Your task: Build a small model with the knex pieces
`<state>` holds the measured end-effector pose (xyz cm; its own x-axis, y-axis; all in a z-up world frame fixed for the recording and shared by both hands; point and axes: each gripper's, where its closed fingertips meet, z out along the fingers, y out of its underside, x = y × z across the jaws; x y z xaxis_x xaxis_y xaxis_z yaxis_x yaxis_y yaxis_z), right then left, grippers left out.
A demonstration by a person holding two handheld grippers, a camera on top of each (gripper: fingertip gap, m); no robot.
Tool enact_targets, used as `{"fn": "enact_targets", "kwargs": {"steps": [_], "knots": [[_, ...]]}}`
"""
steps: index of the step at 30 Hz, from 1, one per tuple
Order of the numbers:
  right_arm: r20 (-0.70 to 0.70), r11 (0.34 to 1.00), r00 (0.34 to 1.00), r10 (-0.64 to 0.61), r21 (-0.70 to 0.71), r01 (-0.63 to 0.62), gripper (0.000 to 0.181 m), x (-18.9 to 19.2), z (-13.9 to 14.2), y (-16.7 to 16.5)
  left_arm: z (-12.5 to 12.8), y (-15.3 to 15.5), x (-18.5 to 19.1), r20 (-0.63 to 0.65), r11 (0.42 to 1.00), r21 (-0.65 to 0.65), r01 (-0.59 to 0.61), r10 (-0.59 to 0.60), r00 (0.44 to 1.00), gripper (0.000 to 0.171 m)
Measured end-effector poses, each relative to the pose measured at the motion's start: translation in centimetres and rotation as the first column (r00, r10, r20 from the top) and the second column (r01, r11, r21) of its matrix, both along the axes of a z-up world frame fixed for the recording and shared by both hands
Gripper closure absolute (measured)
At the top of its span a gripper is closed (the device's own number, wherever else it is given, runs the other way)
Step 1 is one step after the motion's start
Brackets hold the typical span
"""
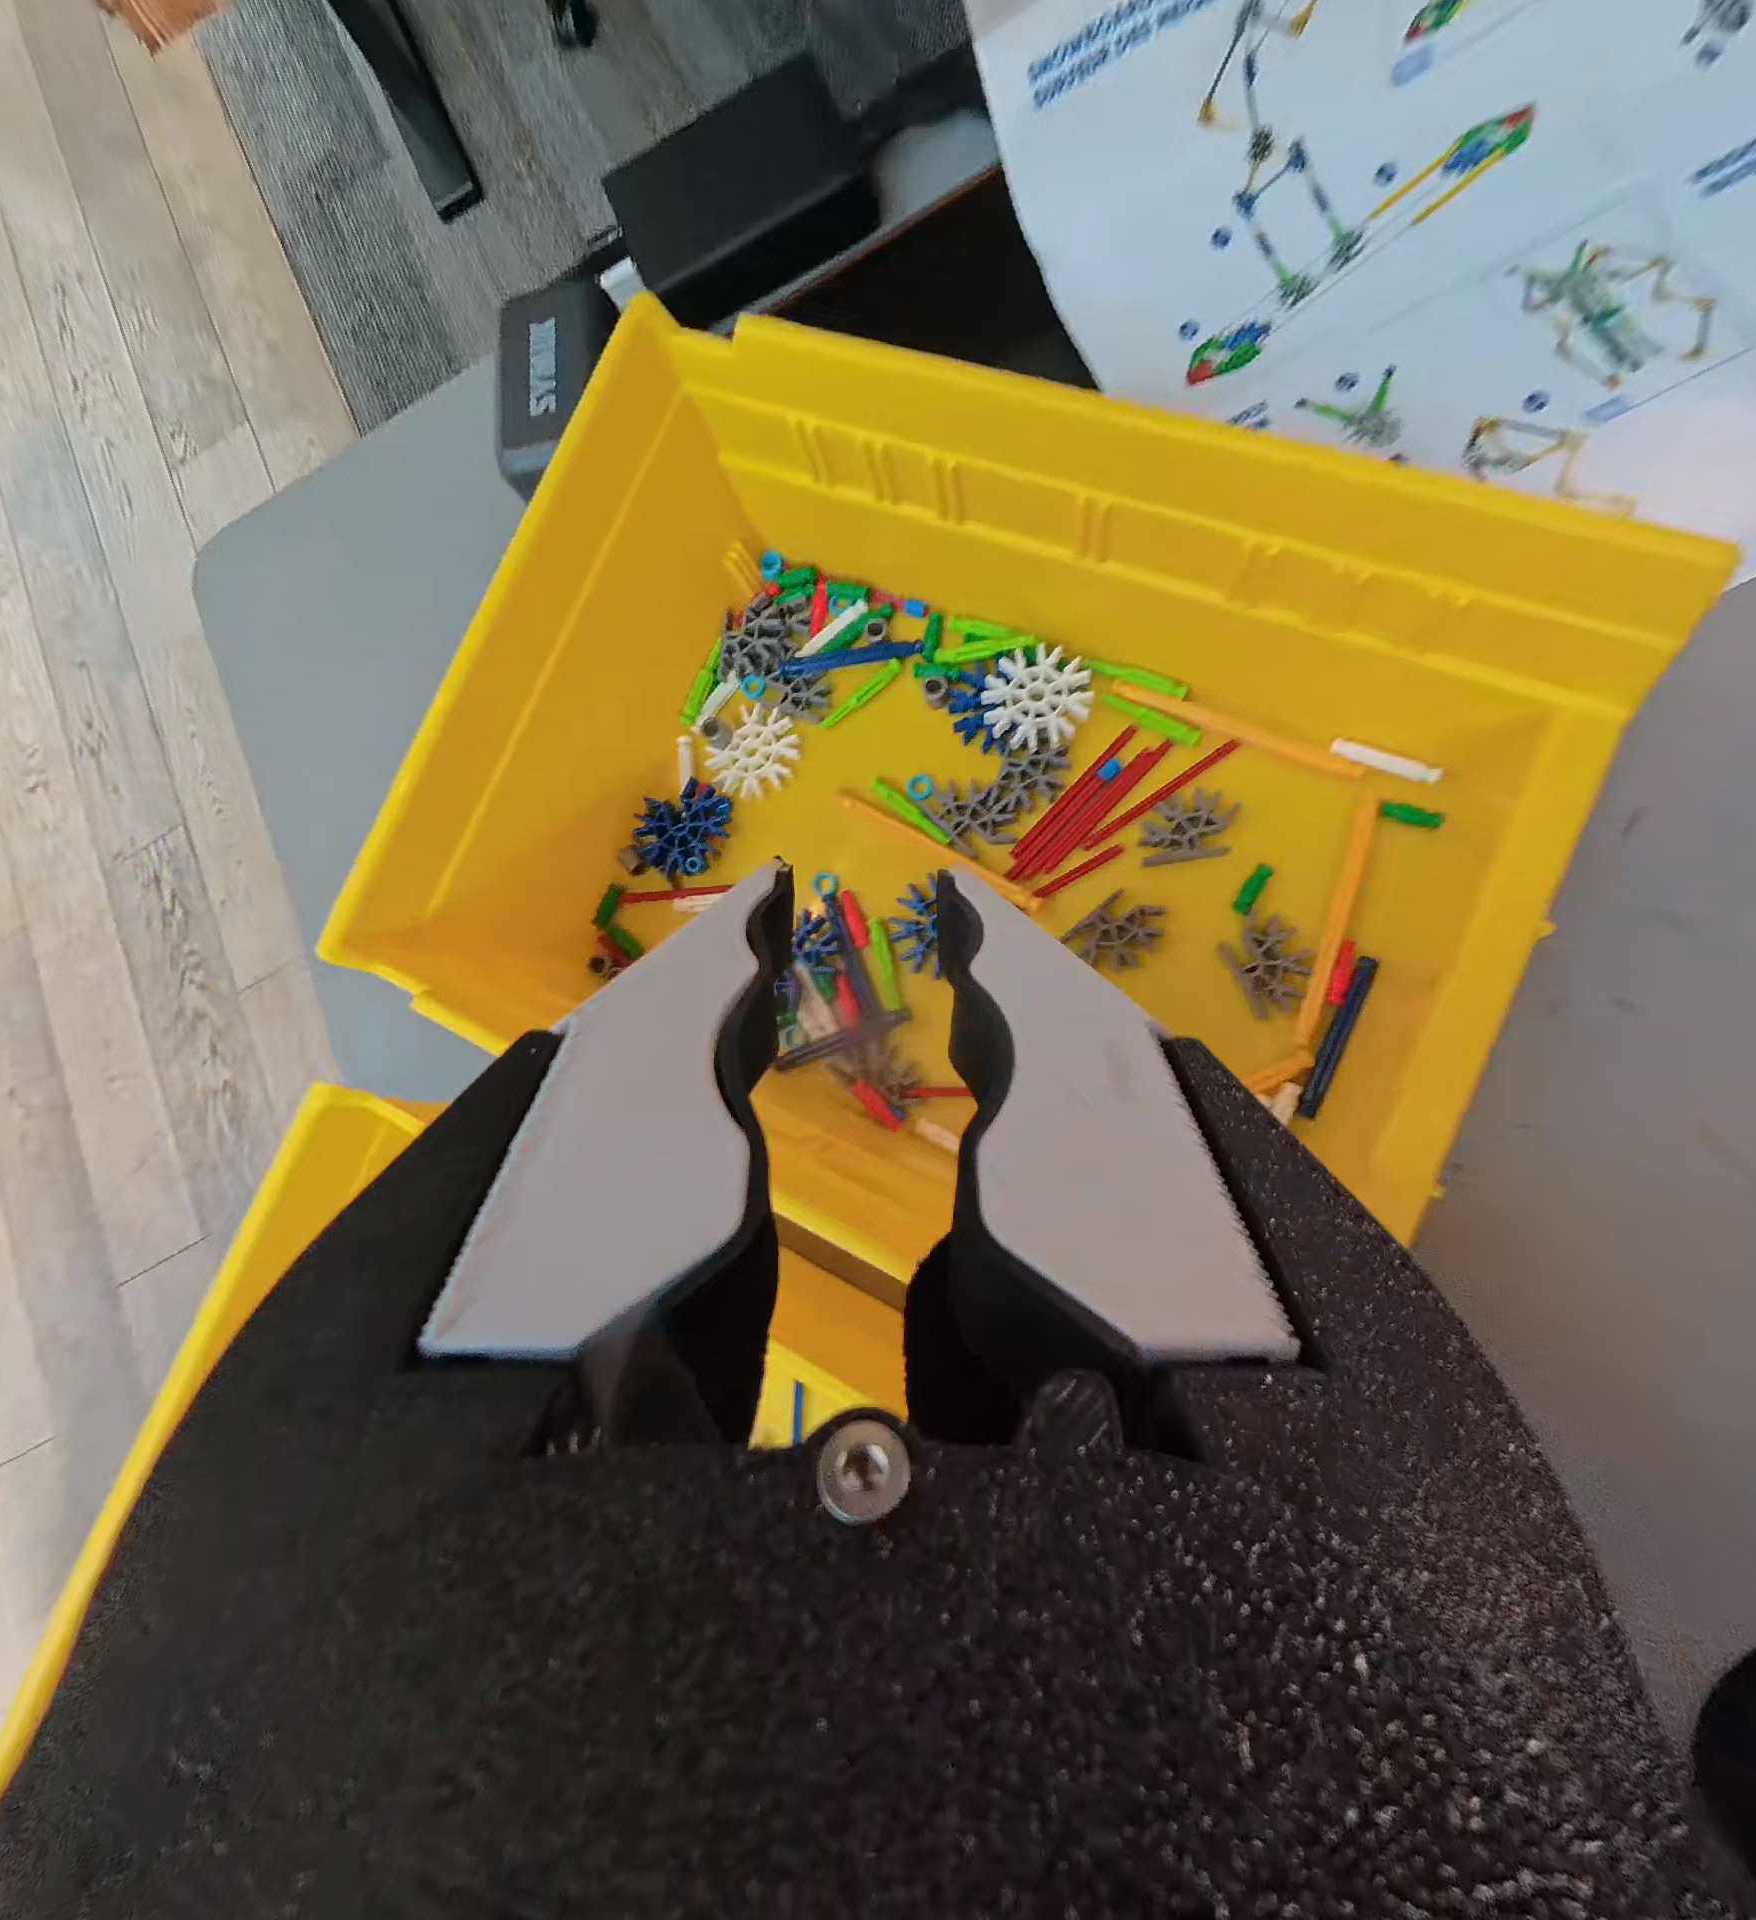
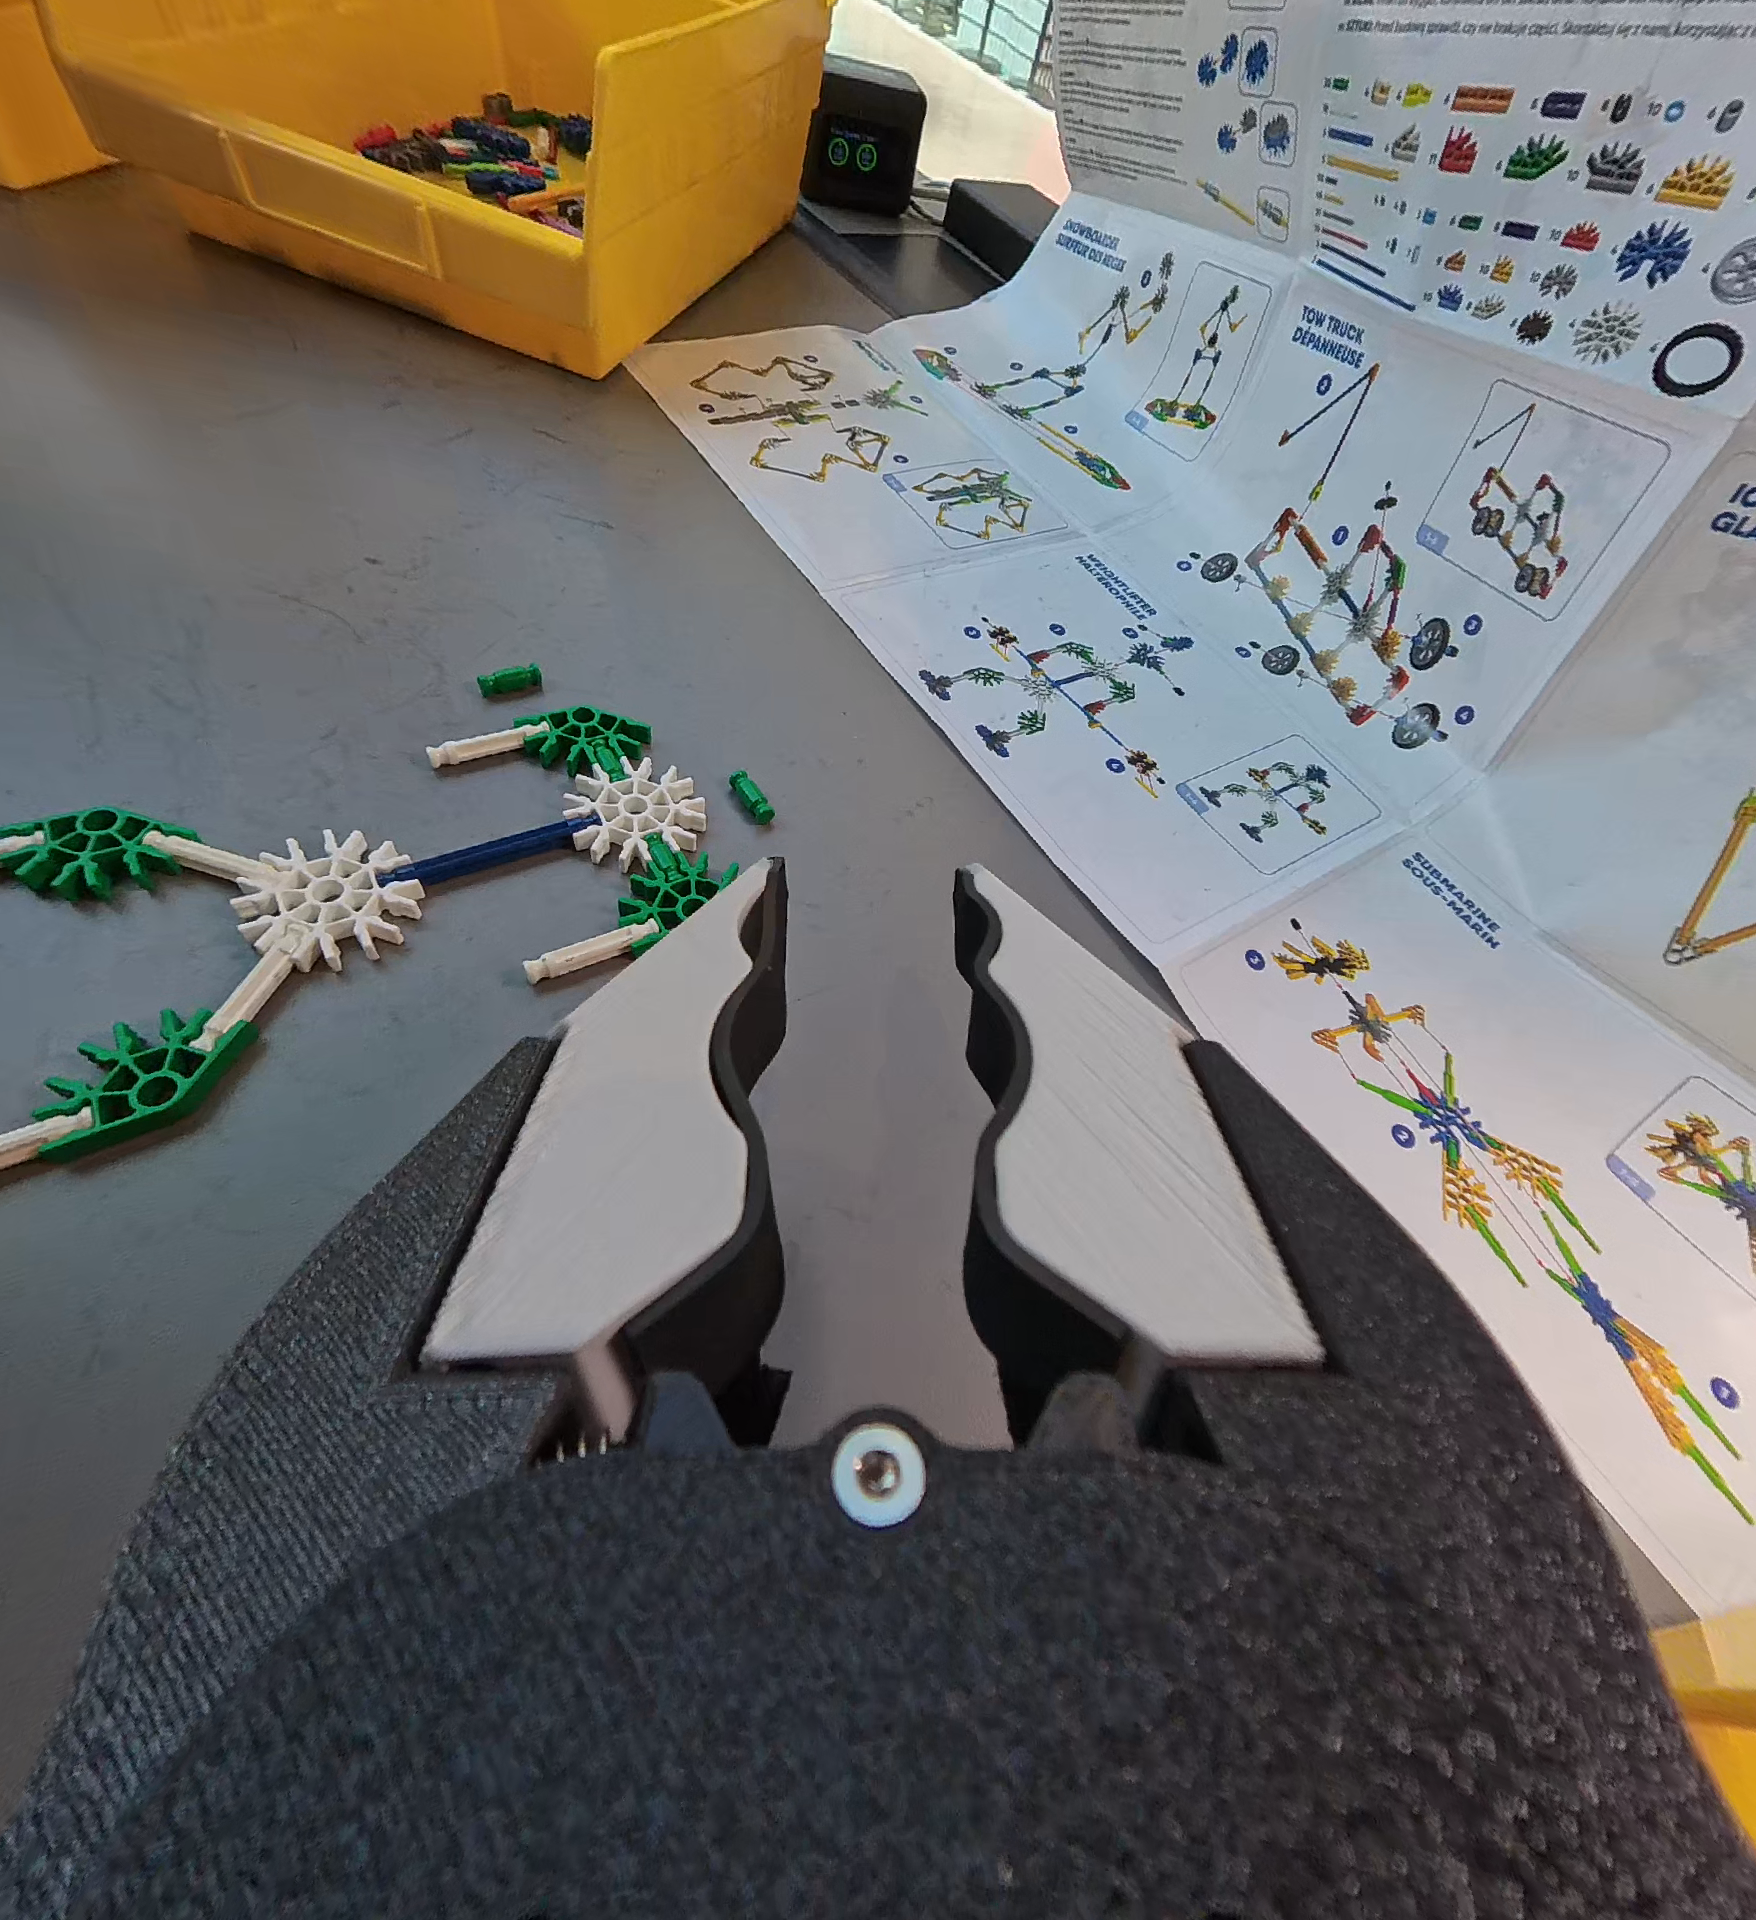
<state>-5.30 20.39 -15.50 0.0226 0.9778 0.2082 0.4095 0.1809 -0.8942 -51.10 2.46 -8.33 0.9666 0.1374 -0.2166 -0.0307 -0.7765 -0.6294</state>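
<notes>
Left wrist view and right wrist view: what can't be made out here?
- Left wrist view: open left gripper covers part of the pile of coloured plastic rods in the yellow plastic bin.
- Right wrist view: white-and-green rod-and-connector assembly is cut off by the left edge; right gripper hides one green connector.

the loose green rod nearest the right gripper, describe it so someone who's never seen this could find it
On the grey table, find the flat build of white and green connectors left of the instruction sheet. The rod lies just right of its right-hand white connector. Unlike the other loose rod, it lies towards the sheet.
</notes>
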Motion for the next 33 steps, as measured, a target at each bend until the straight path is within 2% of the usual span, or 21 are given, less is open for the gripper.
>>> {"fn": "enact_targets", "kwargs": {"steps": [3,8,13,19,23,25,27,30,33], "knots": [[-0.001,1.0,1.0,-0.007,0.0,0.007,0.151,0.0,0.0,0.1,-2.4,0.6,-2.6,-0.054,0.982,-0.19,0.012,-0.023,0.998,0.146],[-0.003,1.0,1.0,-0.014,-0.001,0.014,0.151,0.0,0.0,0.2,-7.0,2.0,-5.8,-0.095,0.899,-0.437,0.014,-0.062,0.994,0.145],[-0.009,1.0,1.0,-0.019,-0.017,0.018,0.151,0.0,0.1,0.4,-10.4,3.2,-8.3,-0.097,0.837,-0.546,-0.023,-0.036,0.995,0.142],[-0.013,0.999,1.0,-0.016,-0.03,0.016,0.151,0.1,0.2,0.5,-12.8,3.1,-10.5,-0.112,0.779,-0.623,-0.076,0.008,0.994,0.141],[-0.014,0.999,1.0,-0.013,-0.034,0.012,0.151,0.1,0.2,0.4,-12.7,3.4,-10.2,-0.068,0.789,-0.611,-0.056,0.018,0.998,0.149],[-0.013,0.999,1.0,-0.012,-0.034,0.012,0.15,0.1,0.2,0.4,-12.0,3.6,-10.2,-0.102,0.797,-0.602,-0.054,-0.01,0.995,0.161],[-0.011,0.999,1.0,-0.012,-0.031,0.012,0.151,0.0,0.2,0.4,-11.1,3.6,-9.9,-0.125,0.805,-0.591,-0.045,-0.037,0.991,0.167],[-0.011,1.0,1.0,-0.012,-0.025,0.012,0.151,0.0,0.2,0.4,-9.4,3.5,-9.4,-0.153,0.829,-0.558,-0.037,-0.058,0.987,0.167],[-0.012,1.0,1.0,-0.013,-0.021,0.013,0.151,0.1,0.2,0.4,-6.6,3.9,-8.1,-0.197,0.884,-0.466,-0.025,-0.076,0.978,0.167]]}}
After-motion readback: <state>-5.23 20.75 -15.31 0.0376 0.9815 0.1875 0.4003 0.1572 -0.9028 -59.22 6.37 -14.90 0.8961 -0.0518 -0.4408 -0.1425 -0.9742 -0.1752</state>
